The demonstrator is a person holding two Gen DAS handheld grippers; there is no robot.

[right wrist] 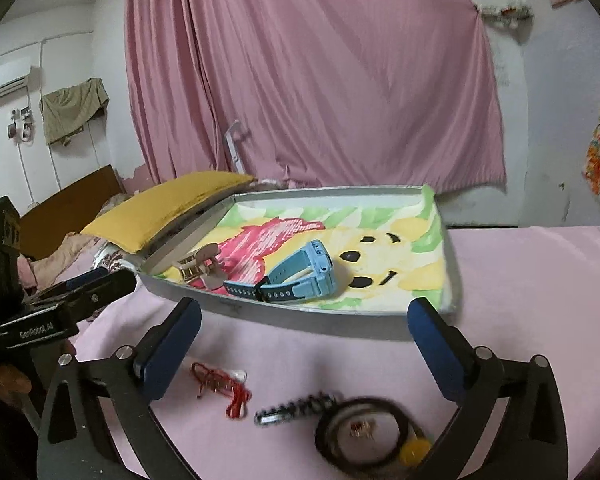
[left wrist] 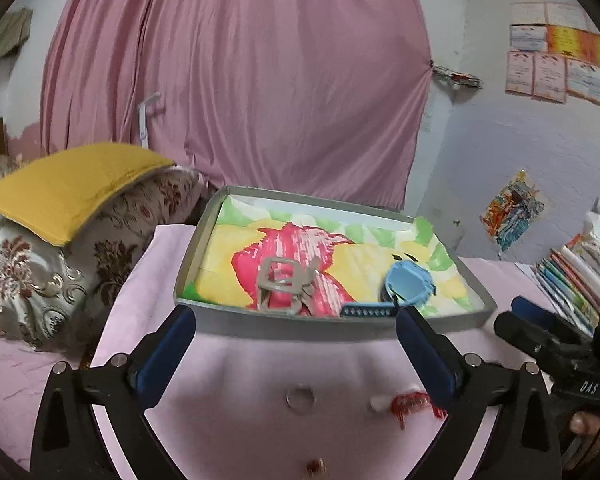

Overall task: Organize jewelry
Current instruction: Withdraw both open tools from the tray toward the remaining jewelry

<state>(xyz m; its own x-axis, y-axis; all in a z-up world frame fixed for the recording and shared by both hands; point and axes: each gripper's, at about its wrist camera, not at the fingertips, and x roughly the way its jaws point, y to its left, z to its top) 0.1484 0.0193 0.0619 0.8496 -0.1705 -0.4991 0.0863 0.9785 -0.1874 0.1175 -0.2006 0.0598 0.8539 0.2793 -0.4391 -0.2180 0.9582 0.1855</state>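
A grey tray (left wrist: 260, 322) (right wrist: 300, 318) lined with a bear-print cloth sits on the pink sheet. In it lie a blue watch (left wrist: 406, 284) (right wrist: 300, 274) and a beige hair claw (left wrist: 286, 286) (right wrist: 200, 266). My left gripper (left wrist: 296, 344) is open and empty, just short of the tray's near rim. Below it on the sheet lie a silver ring (left wrist: 300, 398), a red string bracelet (left wrist: 414, 404) and a small red earring (left wrist: 315, 466). My right gripper (right wrist: 304, 332) is open and empty. Below it lie the red string bracelet (right wrist: 220, 386), a dark beaded piece (right wrist: 296, 408) and a black cord loop (right wrist: 364, 432).
A yellow cushion (left wrist: 64, 184) on floral pillows (left wrist: 32, 276) sits to the left of the tray. A pink curtain (left wrist: 236, 72) hangs behind. Books (left wrist: 572, 280) are stacked at the right. Each gripper shows in the other's view, the right gripper (left wrist: 556, 344) and the left gripper (right wrist: 60, 300).
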